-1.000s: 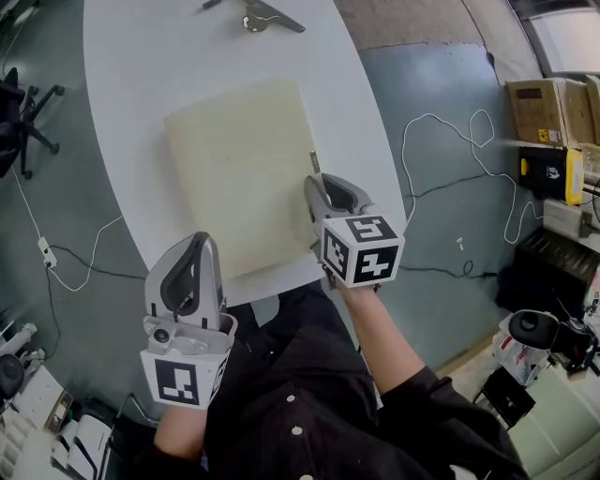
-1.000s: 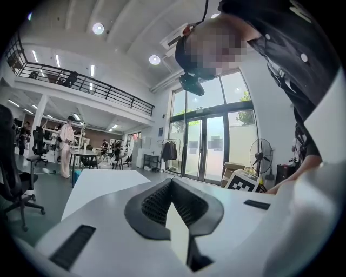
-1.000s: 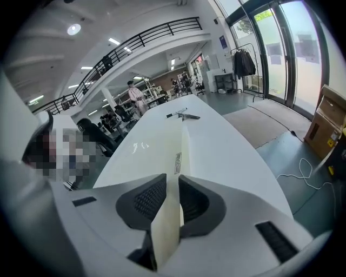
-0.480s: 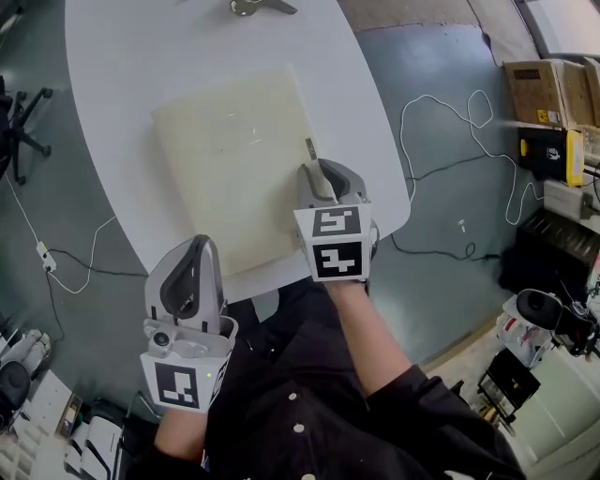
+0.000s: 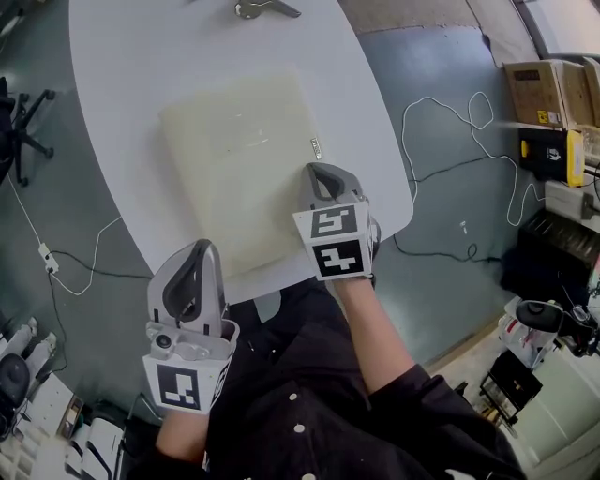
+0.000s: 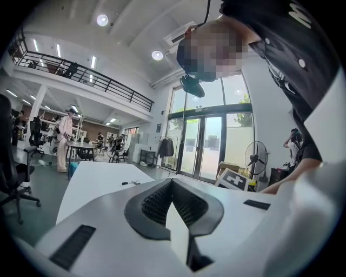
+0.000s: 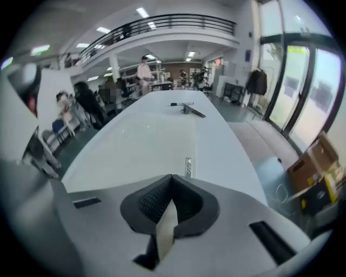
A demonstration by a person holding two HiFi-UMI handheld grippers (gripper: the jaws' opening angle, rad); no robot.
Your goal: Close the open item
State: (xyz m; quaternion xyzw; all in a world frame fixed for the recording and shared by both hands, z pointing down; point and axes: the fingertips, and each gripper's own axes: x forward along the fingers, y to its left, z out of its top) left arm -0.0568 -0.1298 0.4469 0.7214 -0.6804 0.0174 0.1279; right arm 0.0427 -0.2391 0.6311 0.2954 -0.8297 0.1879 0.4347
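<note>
A flat cream rectangular case (image 5: 234, 164) lies on the white table (image 5: 141, 56). A small metal tag (image 5: 316, 148) sits at its right edge, flat on the surface. My right gripper (image 5: 318, 170) points down at the table just short of that tag. Its jaws have just been closing and now meet at the tips with nothing between them. In the right gripper view the tag (image 7: 187, 166) shows just beyond the gripper (image 7: 172, 177). My left gripper (image 5: 192, 246) hangs off the table's near edge, shut and empty, aimed across the room (image 6: 172, 180).
A metal tool (image 5: 262, 7) lies at the table's far end. White cables (image 5: 441, 141) trail over the floor to the right, near cardboard boxes (image 5: 548, 108). An office chair (image 5: 19, 122) stands at the left. The person's dark clothing (image 5: 300, 403) fills the foreground.
The right gripper has rolled, so its marker cube shows other faces, and its tip now stands slightly apart from the metal tag. The left gripper has barely shifted.
</note>
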